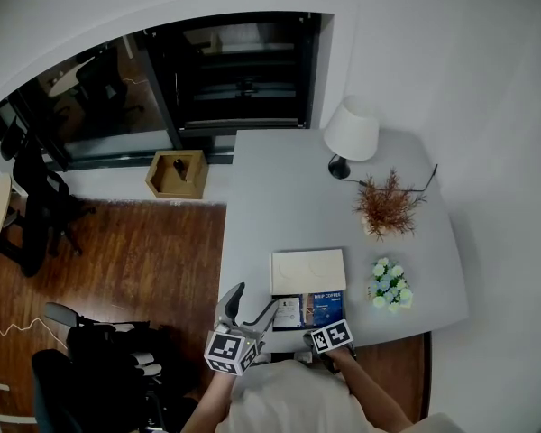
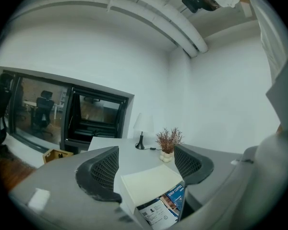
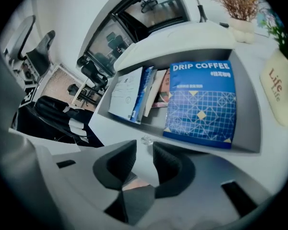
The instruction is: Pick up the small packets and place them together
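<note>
A blue "DRIP COFFEE" packet lies flat in a shallow grey tray at the table's front edge. A white printed packet and other thin packets stand on edge beside it. Both packets show in the head view, blue and white, below a white box. My right gripper sits just short of the tray's front lip, its jaws a narrow gap apart with nothing pressed between the pads. My left gripper is wide open off the table's front left corner, aimed at the white box.
A white lamp stands at the table's back, with a dried plant and a small flower bunch at the right. A cream "Life" item lies right of the tray. A wooden box and an office chair are on the floor at left.
</note>
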`<state>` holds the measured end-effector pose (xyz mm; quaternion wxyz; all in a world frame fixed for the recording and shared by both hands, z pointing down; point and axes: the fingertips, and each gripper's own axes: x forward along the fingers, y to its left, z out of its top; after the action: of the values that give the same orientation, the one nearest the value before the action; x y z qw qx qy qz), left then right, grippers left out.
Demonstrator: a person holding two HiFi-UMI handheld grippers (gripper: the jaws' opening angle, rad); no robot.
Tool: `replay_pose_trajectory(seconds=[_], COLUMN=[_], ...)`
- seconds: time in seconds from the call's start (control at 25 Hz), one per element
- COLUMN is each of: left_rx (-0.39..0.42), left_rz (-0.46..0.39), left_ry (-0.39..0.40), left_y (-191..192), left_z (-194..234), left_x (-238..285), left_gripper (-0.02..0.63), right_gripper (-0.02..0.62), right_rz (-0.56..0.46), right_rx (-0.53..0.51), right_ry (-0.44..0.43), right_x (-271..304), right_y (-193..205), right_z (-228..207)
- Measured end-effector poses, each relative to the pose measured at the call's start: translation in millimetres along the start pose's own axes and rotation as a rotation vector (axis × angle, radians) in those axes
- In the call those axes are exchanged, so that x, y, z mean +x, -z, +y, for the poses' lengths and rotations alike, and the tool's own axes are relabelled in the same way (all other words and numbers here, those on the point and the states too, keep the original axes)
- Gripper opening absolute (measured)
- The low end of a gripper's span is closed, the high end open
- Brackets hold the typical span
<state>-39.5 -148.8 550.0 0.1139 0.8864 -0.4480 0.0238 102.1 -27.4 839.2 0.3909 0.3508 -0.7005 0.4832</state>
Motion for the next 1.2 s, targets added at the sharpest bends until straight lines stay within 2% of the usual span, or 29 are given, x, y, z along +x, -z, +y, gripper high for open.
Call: replay_pose_trajectory(seconds=[0.08, 0.12, 0.2, 0.28, 0.4, 0.48, 0.6, 0.64, 0.68, 0.72, 0.8, 0.88, 0.96, 1.04, 1.12, 1.2], left_rx=[0.002, 0.002, 0.002, 0.005, 0.012, 0.016, 0.022, 0.024, 0.026, 0.029, 0.041, 0.067, 0.097, 0.111, 0.106, 0.094], left_rz=[-0.008, -0.011, -0.021, -0.029, -0.042, -0.053, -0.074, -0.083, -0.092, -0.103, -0.123, -0.139, -0.153, -0.159, -0.156, -0.15], left_ry=[-0.004, -0.007, -0.012, -0.015, -0.01, -0.007, -0.005, -0.006, -0.008, -0.012, -0.024, -0.039, -0.055, -0.073, -0.072, -0.059], left_y=[-2.5, -3.7, -6.5, -9.9, -17.7, -23.8, -35.6, -39.4, -43.1, -47.0, -55.2, -62.0, -67.5, -69.9, -69.0, -67.1], left_z=[0.4, 0.3, 0.0, -0.2, -1.9, -3.0, -3.5, -3.3, -2.9, -2.5, -1.7, -2.0, -2.4, -1.8, -2.8, -4.5], left_x=[1.1, 1.6, 2.1, 1.9, 3.0, 4.4, 5.6, 6.0, 6.4, 6.6, 5.8, 3.7, 1.3, -0.4, 0.1, 1.6], left_gripper=[0.345, 0.345, 0.345, 0.345, 0.345, 0.345, 0.345, 0.345, 0.345, 0.345, 0.345, 0.345, 0.345, 0.367, 0.367, 0.368], right_gripper=[0.139, 0.176, 0.192, 0.19, 0.19, 0.19, 0.194, 0.293, 0.426, 0.483, 0.483, 0.483, 0.483, 0.482, 0.448, 0.448], right_rz=[-0.03, -0.053, -0.142, -0.298, -0.583, -0.775, -0.979, -1.026, -1.08, -1.149, -1.308, -1.426, -1.465, -1.458, -1.452, -1.452], right_rx=[-0.07, -0.088, -0.098, -0.113, -0.156, -0.203, -0.361, -0.399, -0.415, -0.407, -0.358, -0.327, -0.325, -0.318, -0.304, -0.31], right_ry=[-0.016, -0.046, -0.137, -0.207, -0.217, -0.194, -0.064, -0.027, -0.004, 0.011, 0.044, 0.104, 0.179, 0.223, 0.234, 0.234], right_x=[-5.9, -11.2, -30.1, -61.3, -119.8, -163.5, -219.4, -234.5, -250.7, -269.2, -309.0, -339.7, -353.7, -356.4, -357.3, -358.1], right_y=[0.8, 0.2, -9.5, -34.3, -85.7, -120.3, -160.4, -170.4, -179.3, -187.0, -196.4, -196.5, -191.9, -187.2, -182.4, -178.7], right_z=[4.8, 10.1, 27.2, 45.8, 59.4, 64.9, 72.3, 75.0, 77.3, 78.4, 76.3, 70.1, 61.7, 53.2, 47.4, 46.5])
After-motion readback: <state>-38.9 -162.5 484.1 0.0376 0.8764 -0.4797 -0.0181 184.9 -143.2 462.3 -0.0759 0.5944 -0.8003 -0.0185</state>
